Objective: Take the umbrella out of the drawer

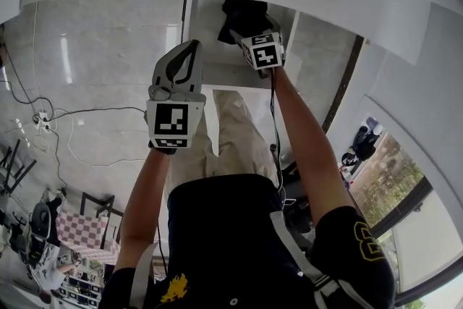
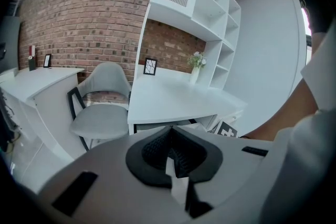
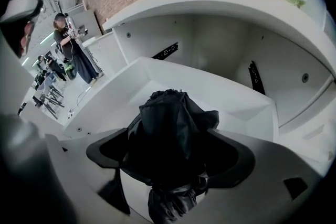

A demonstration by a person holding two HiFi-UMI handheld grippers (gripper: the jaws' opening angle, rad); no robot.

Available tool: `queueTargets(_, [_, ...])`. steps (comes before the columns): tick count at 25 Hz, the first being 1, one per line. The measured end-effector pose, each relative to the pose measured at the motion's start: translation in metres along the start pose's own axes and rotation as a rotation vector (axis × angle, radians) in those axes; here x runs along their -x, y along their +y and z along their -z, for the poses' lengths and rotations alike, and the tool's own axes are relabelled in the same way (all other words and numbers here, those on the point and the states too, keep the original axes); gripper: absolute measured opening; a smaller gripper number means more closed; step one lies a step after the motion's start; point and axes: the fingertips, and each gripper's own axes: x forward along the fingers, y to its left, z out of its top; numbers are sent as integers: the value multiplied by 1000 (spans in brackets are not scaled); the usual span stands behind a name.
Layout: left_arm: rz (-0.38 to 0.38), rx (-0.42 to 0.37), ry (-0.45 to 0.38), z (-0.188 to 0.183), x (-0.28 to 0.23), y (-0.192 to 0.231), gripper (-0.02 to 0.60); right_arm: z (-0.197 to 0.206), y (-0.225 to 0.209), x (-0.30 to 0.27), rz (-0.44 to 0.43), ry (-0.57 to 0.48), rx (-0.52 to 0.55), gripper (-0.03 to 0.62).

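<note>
A folded black umbrella [image 3: 170, 139] is clamped between the jaws of my right gripper [image 3: 173, 157], held just above the open white drawer [image 3: 210, 97]. From the head view the umbrella [image 1: 244, 17] shows as a dark bundle over the drawer [image 1: 217, 72], with the right gripper [image 1: 249, 32] behind it. My left gripper [image 1: 189, 47] is held left of the drawer, away from the umbrella. Its jaws are pressed together with nothing between them [image 2: 173, 157].
The white desk [image 2: 168, 97] above the drawer carries a vase of flowers [image 2: 196, 68] and a small frame [image 2: 150, 66]. A grey chair [image 2: 102, 107] stands to its left. Cables [image 1: 79, 134] lie on the tiled floor. Another person [image 3: 71, 47] stands far off.
</note>
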Motion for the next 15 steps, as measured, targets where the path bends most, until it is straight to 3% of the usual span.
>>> queueTargets(15, [-16,29,19,23,-2,-1,18,26,-7,-37,16,102,10,453])
